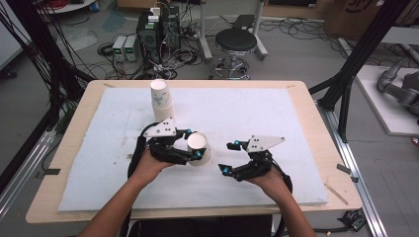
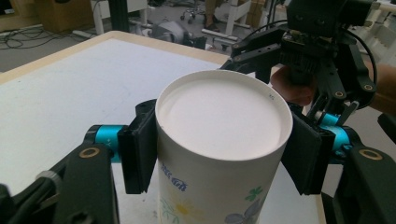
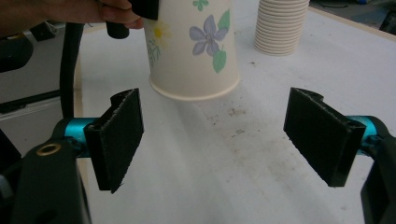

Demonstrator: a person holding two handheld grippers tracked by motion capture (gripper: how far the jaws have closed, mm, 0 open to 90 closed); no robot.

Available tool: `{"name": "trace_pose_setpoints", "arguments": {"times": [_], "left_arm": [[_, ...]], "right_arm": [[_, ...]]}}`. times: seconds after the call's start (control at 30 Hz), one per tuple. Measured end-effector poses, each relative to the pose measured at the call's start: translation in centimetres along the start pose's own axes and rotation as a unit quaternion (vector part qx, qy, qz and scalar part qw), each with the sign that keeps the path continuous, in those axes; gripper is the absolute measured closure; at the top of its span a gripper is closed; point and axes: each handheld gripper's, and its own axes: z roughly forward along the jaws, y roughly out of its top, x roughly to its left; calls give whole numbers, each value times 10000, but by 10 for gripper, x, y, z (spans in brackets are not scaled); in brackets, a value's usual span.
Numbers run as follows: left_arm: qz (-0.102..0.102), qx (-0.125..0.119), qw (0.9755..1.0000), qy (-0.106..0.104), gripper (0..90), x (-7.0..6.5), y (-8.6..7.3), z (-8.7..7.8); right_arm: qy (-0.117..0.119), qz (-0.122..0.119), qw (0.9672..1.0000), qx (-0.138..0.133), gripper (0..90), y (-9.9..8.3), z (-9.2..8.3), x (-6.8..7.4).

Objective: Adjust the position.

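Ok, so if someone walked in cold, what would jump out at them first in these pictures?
Probably the flowered paper cup, upside down and clamped in the left gripper just above the white mat. Next, the right gripper beside it, jaws wide open and empty. Behind them, a stack of cups stands near the mat's far edge.

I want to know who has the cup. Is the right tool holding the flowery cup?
No, the right tool is wide open with nothing between its pads, and the flowery cup is held farther off by the left tool.
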Motion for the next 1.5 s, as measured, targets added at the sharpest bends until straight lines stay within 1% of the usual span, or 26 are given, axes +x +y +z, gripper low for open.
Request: {"name": "trace_pose_setpoints", "arguments": {"times": [0.13,0.23,0.27,0.3,0.33,0.37,0.5,0.53,0.67,0.73,0.83,0.87,1.03,1.07,1.1,1.13,1.17,1.2,1.23,1.27,1.33,1.37,1.4,1.43,1.47,1.5], "left_arm": [[39,-5,9998,-187,355,-5,1,9],[62,-11,9996,-273,355,-7,2,11],[84,-25,9993,-371,355,-9,2,14],[84,-25,9993,-371,355,-9,2,14],[89,-41,9988,-478,355,-11,3,17],[89,-41,9988,-478,355,-11,3,17],[127,-47,9976,-678,355,-15,3,24],[111,-74,9969,-778,355,-17,3,27],[102,-145,9959,-887,355,-18,3,29],[37,-222,9951,-960,355,-19,3,31],[38,-239,9948,-986,355,-19,3,31],[34,-239,9947,-1001,355,-19,3,31],[43,-271,9944,-1018,355,-19,3,31],[35,-274,9945,-1014,354,-19,3,31],[23,-276,9945,-1015,354,-19,3,31],[33,-270,9946,-1003,351,-20,3,31],[77,-260,9952,-935,336,-20,4,31],[73,-232,9964,-814,176,-21,4,31],[20,-170,9972,-723,176,-20,5,31],[-21,-120,9976,-676,137,-20,5,30],[-10,29,9981,-619,138,-17,6,26],[-10,29,9981,-619,138,-17,6,26],[9,91,9980,-631,138,-16,7,24],[90,262,9977,-619,138,-15,8,22],[136,359,9975,-600,138,-14,9,21],[136,359,9975,-600,138,-14,9,21]], "right_arm": [[39,-22,10000,-15,202,1,3,1],[75,-36,10000,-10,202,1,4,2],[131,-50,9999,-9,202,2,6,3],[131,-50,9999,-9,202,2,6,3],[168,-88,9998,0,202,2,8,4],[216,-79,9997,5,202,2,10,4],[293,-93,9995,-5,203,2,13,6],[368,-108,9993,-38,203,2,15,7],[472,-43,9988,-112,203,1,16,8],[506,-34,9987,-88,205,0,17,8],[527,-74,9985,-128,222,-2,18,8],[655,-66,9977,-150,274,-3,18,8],[734,-23,9972,-156,300,-4,17,7],[716,-73,9973,-173,325,-4,17,7],[716,-73,9973,-173,325,-4,17,7],[732,-75,9971,-171,333,-3,17,7],[729,-88,9972,-164,342,-3,17,7],[712,-99,9973,-125,355,-3,16,7],[712,-99,9973,-125,355,-3,16,7],[707,-99,9974,-81,359,-3,15,7],[664,-188,9976,49,366,-3,13,5],[636,-211,9977,107,366,-2,13,4],[625,-195,9977,173,365,-2,12,4],[609,-214,9977,209,364,-2,11,3],[608,-255,9974,280,364,-1,11,3],[562,-287,9974,354,362,-1,10,3]]}}
